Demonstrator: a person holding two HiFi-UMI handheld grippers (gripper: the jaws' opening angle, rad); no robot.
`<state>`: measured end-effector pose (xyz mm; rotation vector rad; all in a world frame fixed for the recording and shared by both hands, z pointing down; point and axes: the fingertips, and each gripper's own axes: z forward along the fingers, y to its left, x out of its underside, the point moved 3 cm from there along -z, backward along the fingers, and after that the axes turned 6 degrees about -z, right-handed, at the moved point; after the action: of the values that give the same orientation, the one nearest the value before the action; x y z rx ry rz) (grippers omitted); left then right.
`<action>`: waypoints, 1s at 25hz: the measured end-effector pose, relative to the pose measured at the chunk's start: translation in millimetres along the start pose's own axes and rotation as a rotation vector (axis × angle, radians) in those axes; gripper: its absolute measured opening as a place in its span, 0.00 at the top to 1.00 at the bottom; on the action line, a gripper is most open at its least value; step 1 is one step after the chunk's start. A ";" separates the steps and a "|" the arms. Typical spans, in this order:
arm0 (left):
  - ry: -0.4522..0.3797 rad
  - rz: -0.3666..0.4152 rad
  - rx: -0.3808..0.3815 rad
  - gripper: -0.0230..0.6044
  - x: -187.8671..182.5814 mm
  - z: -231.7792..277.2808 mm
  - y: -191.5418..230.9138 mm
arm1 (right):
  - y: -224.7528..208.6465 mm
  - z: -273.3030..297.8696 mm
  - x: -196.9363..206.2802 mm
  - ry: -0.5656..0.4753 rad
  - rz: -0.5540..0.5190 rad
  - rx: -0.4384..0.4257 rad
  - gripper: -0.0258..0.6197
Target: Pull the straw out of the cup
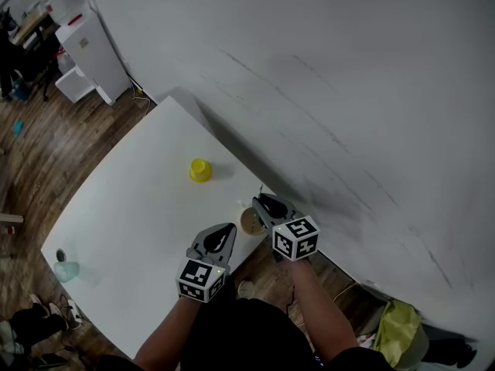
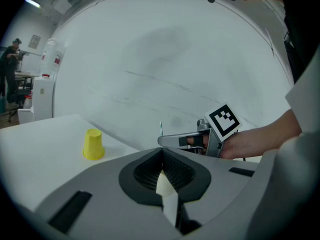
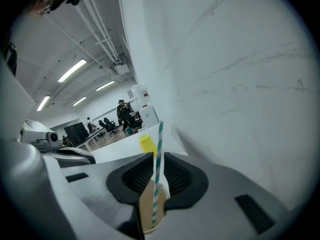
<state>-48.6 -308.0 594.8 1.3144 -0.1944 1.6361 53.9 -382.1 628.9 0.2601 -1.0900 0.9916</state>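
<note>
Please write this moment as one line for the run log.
right gripper: jaws apart around straw | straw: standing in paper cup | left gripper: jaws together, empty | step: straw not yet pulled

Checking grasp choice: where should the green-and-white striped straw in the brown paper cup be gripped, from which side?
The green-and-white striped straw's bare shaft above the brown paper cup rim, from the table's near edge; it stands almost upright, wall close alongside.

An open office: strip lights (image 3: 72,70) on the ceiling, desk chairs (image 3: 106,126), a wood floor (image 1: 46,153).
</note>
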 end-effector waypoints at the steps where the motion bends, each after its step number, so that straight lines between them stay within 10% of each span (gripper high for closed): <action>1: 0.000 0.000 0.000 0.94 -0.2 0.3 0.2 | 0.5 0.2 -0.4 -0.001 0.002 -0.005 0.85; 25: -0.067 0.023 -0.041 0.94 -3.4 -31.3 -32.1 | 22.8 -59.5 -29.5 -0.175 -0.010 -0.049 0.90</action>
<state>-45.1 -273.9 565.8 1.3413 -0.2831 1.6007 70.1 -348.3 569.4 0.3162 -1.2690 0.9445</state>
